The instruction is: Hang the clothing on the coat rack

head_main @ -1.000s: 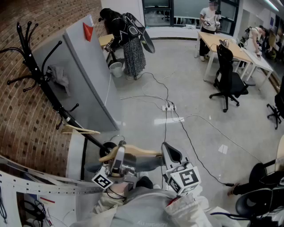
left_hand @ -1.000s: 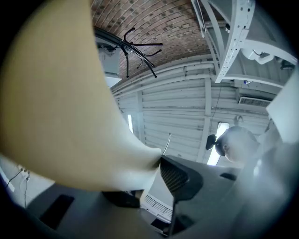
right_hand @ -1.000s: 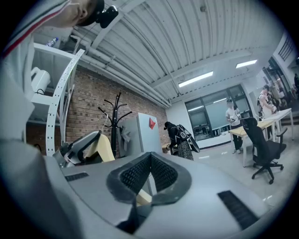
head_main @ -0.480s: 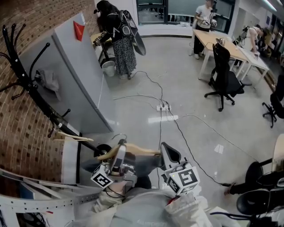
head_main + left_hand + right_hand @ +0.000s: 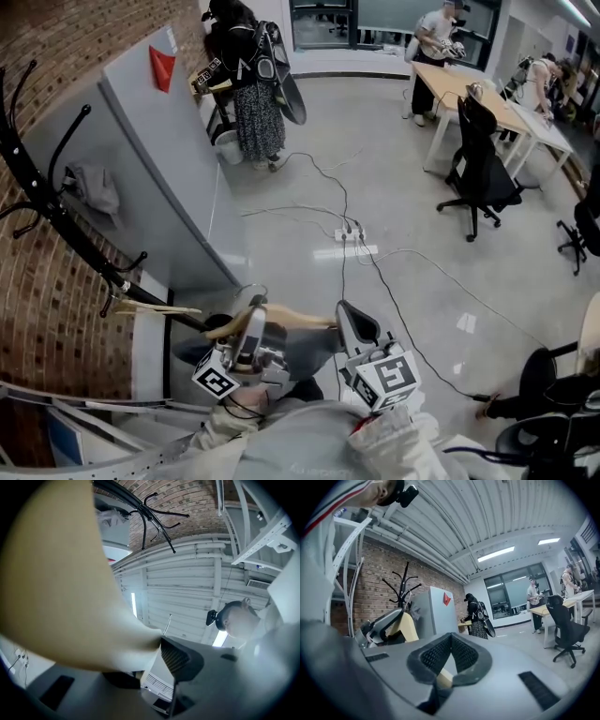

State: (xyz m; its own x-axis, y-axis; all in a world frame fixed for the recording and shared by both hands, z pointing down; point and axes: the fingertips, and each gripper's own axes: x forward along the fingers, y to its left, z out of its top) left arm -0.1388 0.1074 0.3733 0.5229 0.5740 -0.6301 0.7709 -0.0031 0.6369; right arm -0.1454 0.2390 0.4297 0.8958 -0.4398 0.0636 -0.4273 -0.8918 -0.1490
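The coat rack [image 5: 105, 270] stands at the left, in front of the brick wall [image 5: 52, 319]. A partition [image 5: 159, 178] stands just right of it and runs back toward a person [image 5: 246, 84] at its far end. A spare hanger [image 5: 155, 307] hangs on a low arm of the rack. Nearest the camera, a hanger [image 5: 286, 320] lies crosswise between the left gripper [image 5: 251, 317] and the right gripper [image 5: 354, 326] (one end in each). A power strip [image 5: 352, 234] lies on the floor ahead. A desk [image 5: 492, 108] and an office chair [image 5: 483, 173] stand far right.
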